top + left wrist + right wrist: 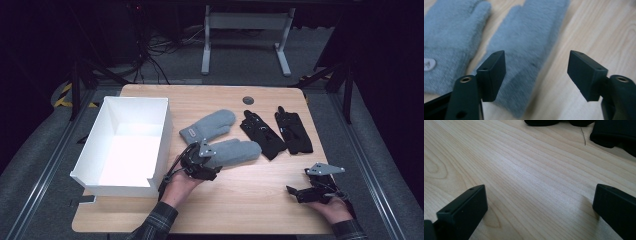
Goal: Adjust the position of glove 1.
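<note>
In the high view the left gripper (200, 162) covers the cuff end of the nearer grey mitten (235, 151), so whether its jaws touch the wool cannot be told there. In the left gripper view that mitten (529, 50) is blurred, its tip is cut off by the top edge, and part of its cuff lies behind the jaw on the left. The other grey mitten (446, 42) runs off the left edge, and its small label (428, 64) is too blurred to read. In the right gripper view the black gloves (614, 132) are cut off by the top and right edges. The white box (125, 140) hides the surface's left edge.
</note>
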